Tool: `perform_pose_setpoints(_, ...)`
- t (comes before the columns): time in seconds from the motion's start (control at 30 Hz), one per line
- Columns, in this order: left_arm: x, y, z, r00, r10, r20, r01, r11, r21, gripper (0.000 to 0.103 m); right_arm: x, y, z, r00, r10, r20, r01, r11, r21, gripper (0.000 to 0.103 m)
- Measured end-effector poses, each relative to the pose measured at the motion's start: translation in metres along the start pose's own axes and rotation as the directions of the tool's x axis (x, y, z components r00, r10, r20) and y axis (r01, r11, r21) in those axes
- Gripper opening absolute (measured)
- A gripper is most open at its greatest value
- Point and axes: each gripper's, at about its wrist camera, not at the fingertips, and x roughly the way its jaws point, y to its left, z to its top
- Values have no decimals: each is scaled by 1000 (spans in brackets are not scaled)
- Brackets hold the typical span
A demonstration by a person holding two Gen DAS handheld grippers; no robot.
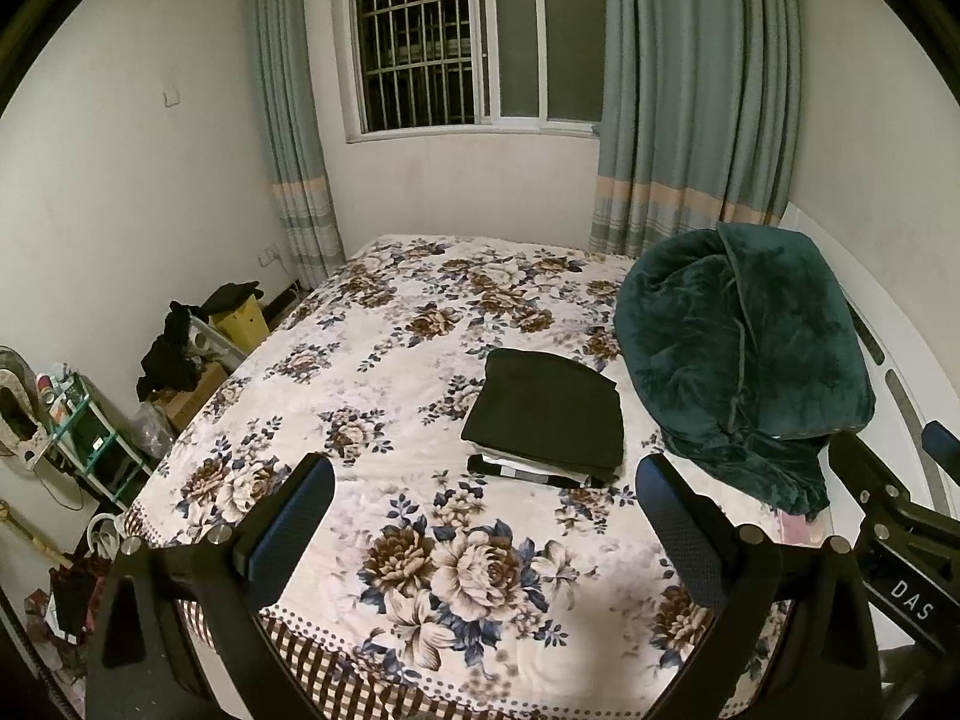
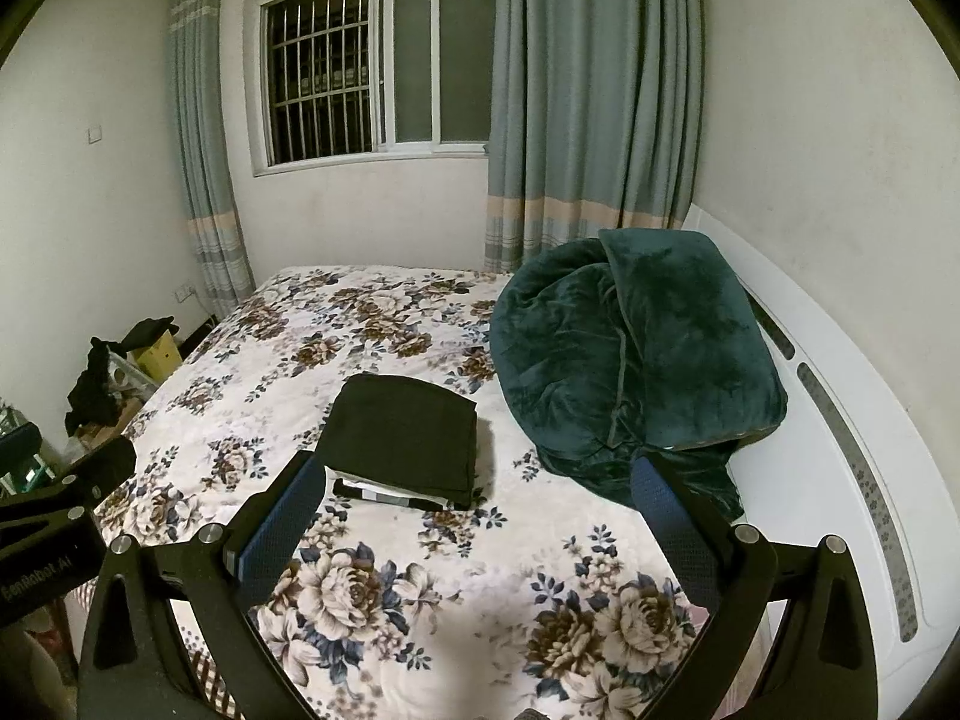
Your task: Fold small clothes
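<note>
The left tool (image 1: 485,507) hovers above the near edge of the bed (image 1: 420,570), its fingers spread wide with nothing between them. The right tool (image 2: 479,507) hangs just to its right, likewise spread and empty.

The clothes sit in a stack (image 1: 543,420) on the middle of the bed, well apart from both tools. A dark folded top piece (image 2: 403,435) covers lighter and striped pieces, whose edges peek out at the near side. The fabric looks light, thin and limp, so it will likely sag and slide when lifted. A pinch at a corner or along a folded edge seems the best hold, one tool on each side to keep the layers flat. Since the stack already looks folded, the task seems near its end, unless more pieces lie out of view.

The bed has a soft floral cover that may give under pressure. A bulky green blanket (image 1: 744,366) lies heaped just right of the stack, against a white headboard (image 2: 852,480). Far off, a barred window (image 1: 474,36) sits between blue-grey curtains (image 1: 696,90). Clutter (image 1: 180,348) fills the floor to the left of the bed.
</note>
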Motion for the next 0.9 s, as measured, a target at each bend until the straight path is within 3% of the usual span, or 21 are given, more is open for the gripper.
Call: perform_pose_setpoints(0.9, -5, 14, 2, 1000, 8, 10, -8, 1000, 1, 103, 0, 5, -5, 1000, -2, 4, 2, 1000, 5, 103)
